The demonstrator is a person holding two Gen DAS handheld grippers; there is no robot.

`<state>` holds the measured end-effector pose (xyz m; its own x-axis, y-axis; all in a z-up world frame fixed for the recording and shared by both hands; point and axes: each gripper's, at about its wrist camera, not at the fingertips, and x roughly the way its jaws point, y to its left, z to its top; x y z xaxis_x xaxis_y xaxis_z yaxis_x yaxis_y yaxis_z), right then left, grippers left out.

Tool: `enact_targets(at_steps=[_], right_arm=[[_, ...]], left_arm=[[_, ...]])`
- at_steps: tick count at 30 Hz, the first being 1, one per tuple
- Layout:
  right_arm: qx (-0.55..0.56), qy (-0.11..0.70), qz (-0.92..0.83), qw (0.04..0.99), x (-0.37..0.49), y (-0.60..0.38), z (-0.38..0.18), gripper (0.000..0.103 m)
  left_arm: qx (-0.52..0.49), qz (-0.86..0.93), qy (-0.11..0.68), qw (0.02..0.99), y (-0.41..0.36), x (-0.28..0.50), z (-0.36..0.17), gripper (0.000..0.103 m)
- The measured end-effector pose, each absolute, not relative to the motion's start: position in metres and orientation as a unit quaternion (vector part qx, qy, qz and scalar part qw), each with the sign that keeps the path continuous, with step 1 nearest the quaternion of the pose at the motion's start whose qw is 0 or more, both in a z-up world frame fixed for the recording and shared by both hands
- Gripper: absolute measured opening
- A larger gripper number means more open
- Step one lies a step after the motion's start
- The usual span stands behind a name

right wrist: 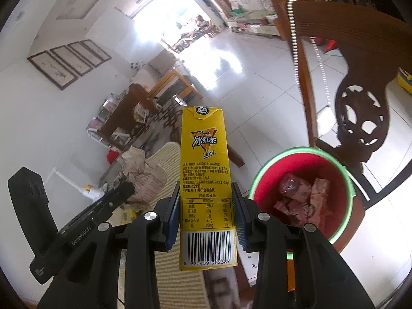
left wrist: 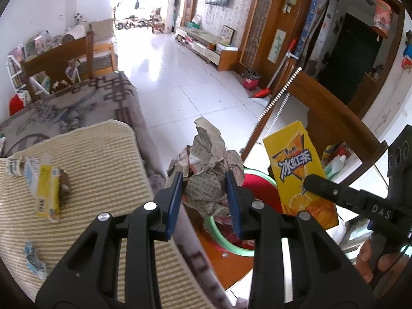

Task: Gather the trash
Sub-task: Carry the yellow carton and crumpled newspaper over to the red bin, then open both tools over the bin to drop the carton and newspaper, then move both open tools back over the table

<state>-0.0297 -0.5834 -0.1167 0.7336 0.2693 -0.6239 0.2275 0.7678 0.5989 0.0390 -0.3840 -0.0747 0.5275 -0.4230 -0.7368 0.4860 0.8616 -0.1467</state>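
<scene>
Left tool (left wrist: 204, 193) is clamped on a crumpled newspaper ball (left wrist: 206, 164); both blue pads (left wrist: 175, 200) press its sides, and the paper bulges up and forward past the fingertips. Below and just ahead of this tool sits a red bin with a green rim (left wrist: 219, 234), partly hidden by the paper. Right tool (right wrist: 206, 211) is clamped on a yellow iced-tea carton (right wrist: 206, 180), held upright between the pads with the barcode end toward the camera and the folded top pointing away. From the right tool, the bin (right wrist: 303, 152) lies to the right and slightly ahead, well below the carton; crumpled wrappers (right wrist: 301, 198) lie inside it. The left tool with its paper appears to the right tool's left. To the left tool's left, a striped mat (left wrist: 103, 159) covers the surface; on it rest a flattened yellow and blue carton (left wrist: 46, 188) and, nearer the camera, a small blue-white wrapper scrap (left wrist: 33, 260). A carved wooden chair (right wrist: 360, 116) stands beyond the bin.
</scene>
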Motion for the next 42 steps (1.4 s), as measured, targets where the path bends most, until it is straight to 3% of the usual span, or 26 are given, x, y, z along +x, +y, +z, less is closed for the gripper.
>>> enact_targets(at_steps=[27, 32, 35, 37, 42], right_arm=[[0.384, 0.374, -0.056, 0.842, -0.046, -0.666, -0.15, 0.035], [0.385, 0.375, -0.064, 0.841, -0.043, -0.671, -0.151, 0.039], [0.398, 0.37, -0.073, 0.836, -0.045, -0.675, -0.155, 0.056], [0.405, 0.367, -0.075, 0.834, -0.046, -0.676, -0.156, 0.057], [0.398, 0.369, -0.07, 0.837, -0.045, -0.672, -0.151, 0.057]], left_arm=[[0.064, -0.307, 0.485, 0.817, -0.474, 0.061, -0.131, 0.033], [0.063, -0.313, 0.492, 0.81, -0.479, 0.061, -0.137, 0.042], [0.058, -0.313, 0.493, 0.81, -0.479, 0.062, -0.137, 0.052], [0.057, -0.312, 0.49, 0.812, -0.478, 0.062, -0.136, 0.058], [0.052, -0.31, 0.488, 0.815, -0.472, 0.063, -0.133, 0.058]])
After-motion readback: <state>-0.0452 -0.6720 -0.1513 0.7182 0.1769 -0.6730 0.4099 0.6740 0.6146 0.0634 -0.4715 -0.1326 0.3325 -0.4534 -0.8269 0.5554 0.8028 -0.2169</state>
